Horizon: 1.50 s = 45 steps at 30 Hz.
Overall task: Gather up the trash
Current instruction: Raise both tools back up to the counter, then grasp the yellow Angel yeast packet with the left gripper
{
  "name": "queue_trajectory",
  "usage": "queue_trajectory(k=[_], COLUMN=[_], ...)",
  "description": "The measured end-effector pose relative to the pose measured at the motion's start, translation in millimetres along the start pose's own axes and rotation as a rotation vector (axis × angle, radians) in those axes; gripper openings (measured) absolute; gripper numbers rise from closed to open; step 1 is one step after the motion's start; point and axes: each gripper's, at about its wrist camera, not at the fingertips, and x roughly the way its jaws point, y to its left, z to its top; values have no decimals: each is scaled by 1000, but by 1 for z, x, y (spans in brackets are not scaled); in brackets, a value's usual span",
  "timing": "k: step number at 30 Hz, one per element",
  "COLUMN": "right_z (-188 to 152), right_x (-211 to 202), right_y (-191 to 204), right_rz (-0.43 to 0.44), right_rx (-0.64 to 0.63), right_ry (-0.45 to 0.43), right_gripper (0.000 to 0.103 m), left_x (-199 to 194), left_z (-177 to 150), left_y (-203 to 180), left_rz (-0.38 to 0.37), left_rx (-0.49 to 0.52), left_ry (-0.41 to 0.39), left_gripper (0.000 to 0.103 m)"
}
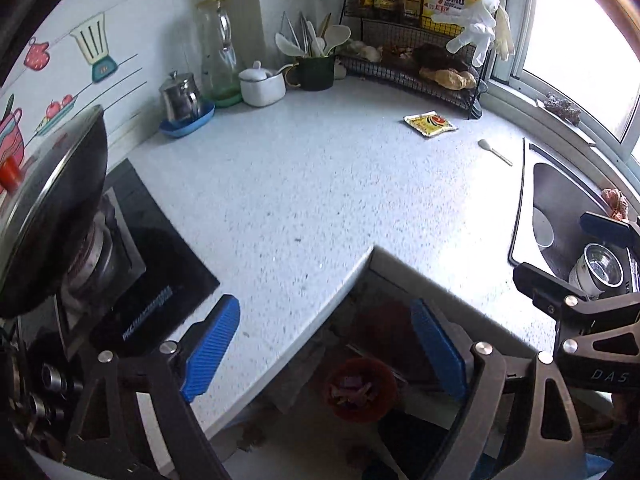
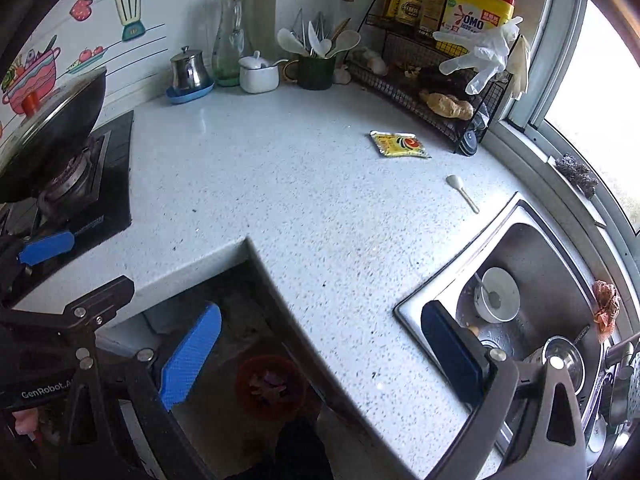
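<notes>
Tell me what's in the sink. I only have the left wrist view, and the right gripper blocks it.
Observer: A white bowl sits upright in the sink.
Operator: Check inside that bowl.
Observer: A spoon stands in it, with its handle leaning over the rim.
Operator: Report the right gripper's state.
Observer: The right gripper is open, with nothing between its fingers.

a speckled white l-shaped table (image 2: 304, 208) fills the corner under a tiled wall (image 2: 192, 8) with cartoon stickers. bright daylight comes through the window (image 2: 592, 92) above the steel sink (image 2: 552, 264).
</notes>
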Motion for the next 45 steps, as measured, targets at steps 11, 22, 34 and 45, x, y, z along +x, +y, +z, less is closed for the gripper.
queue_trajectory(k=[11, 22, 34, 45], right_z=[61, 95, 111, 116], right_x=[34, 85, 138, 176], right_y=[-69, -139, -197, -232], right_rz=[-64, -114, -139, -165], right_rx=[102, 181, 290, 356], right_ry=[5, 80, 172, 219], right_gripper=[100, 100, 100, 100], left_x=[67, 146, 225, 292], left_z=[106, 181, 238, 262], left_y=[-44, -98, -144, -184], left_rz=[-75, -125, -221, -316], left_rx=[119, 267, 446, 661], left_ry=[7, 72, 150, 235], left_gripper=[87, 94, 100, 102])
